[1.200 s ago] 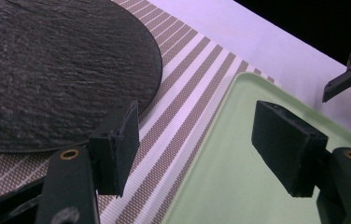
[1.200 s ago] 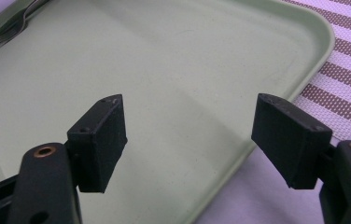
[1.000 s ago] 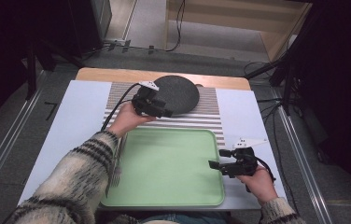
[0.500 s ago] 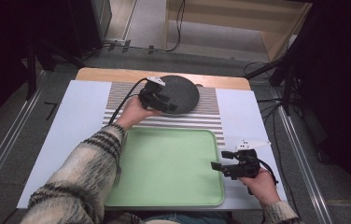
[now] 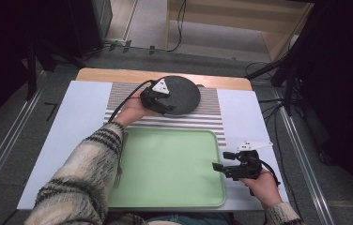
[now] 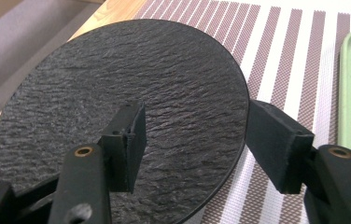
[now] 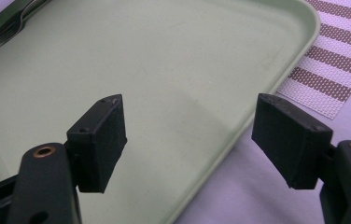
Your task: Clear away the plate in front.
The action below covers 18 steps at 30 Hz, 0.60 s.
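A round black slate plate (image 5: 186, 91) lies at the back of the striped mat (image 5: 212, 117). My left gripper (image 5: 169, 107) is at the plate's near left rim. In the left gripper view the plate (image 6: 117, 70) looms large; the left gripper (image 6: 197, 126) has one jaw over the plate's top and the other just outside its rim. These jaws have just been closing with the plate's edge between them, and the pads do not press on it. My right gripper (image 5: 218, 168) stands open over the right edge of the green tray (image 5: 165, 164), and the right gripper (image 7: 190, 126) holds nothing.
The green tray (image 7: 164, 70) is bare and takes up the near middle of the table. A fork (image 7: 5, 28) lies along its far side, by the person's left sleeve. Pale table cover (image 5: 80, 108) spreads to both sides, with a wooden edge (image 5: 118, 75) behind.
My left gripper has slid right and slightly down onto the plate's rim, and its jaws have narrowed around the edge. The right gripper has stayed put.
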Available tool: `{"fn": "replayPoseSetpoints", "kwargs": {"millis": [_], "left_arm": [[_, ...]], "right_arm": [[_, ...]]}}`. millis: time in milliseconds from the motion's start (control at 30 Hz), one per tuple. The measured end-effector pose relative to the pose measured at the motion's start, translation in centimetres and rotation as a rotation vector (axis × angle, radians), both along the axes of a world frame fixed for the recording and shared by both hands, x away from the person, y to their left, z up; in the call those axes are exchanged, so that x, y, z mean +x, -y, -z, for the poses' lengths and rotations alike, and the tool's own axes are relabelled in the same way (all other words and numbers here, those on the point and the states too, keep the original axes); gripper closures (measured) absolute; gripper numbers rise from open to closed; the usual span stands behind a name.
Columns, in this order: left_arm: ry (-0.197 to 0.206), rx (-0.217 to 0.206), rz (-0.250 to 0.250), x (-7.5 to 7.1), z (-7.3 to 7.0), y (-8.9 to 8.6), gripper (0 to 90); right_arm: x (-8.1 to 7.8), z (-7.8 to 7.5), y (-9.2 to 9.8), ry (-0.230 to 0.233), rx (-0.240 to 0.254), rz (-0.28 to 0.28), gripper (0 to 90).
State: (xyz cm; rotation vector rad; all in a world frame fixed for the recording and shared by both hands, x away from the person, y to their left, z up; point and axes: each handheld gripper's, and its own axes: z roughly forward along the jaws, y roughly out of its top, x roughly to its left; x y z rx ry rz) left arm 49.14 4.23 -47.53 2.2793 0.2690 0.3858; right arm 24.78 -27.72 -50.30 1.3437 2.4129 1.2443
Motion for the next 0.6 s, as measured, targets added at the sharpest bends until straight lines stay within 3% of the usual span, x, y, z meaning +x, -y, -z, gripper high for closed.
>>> {"fn": "replayPoseSetpoints", "kwargs": {"millis": [200,333,433,600], "left_arm": [[0.104,0.037,0.066,-0.5,0.7,0.1,39.6],[0.228,0.091,0.135,-1.5,0.8,0.6,41.1],[0.263,0.103,0.173,-2.0,1.1,0.8,41.1],[0.324,0.161,0.2,-2.2,2.0,1.0,41.1]], "right_arm": [[0.0,0.0,0.0,0.001,0.002,0.0,24.0],[0.0,0.0,0.1,0.003,0.002,0.003,24.0],[0.1,0.0,0.1,0.003,0.002,0.004,24.0],[0.1,0.0,0.1,0.003,0.002,0.002,24.0]]}}
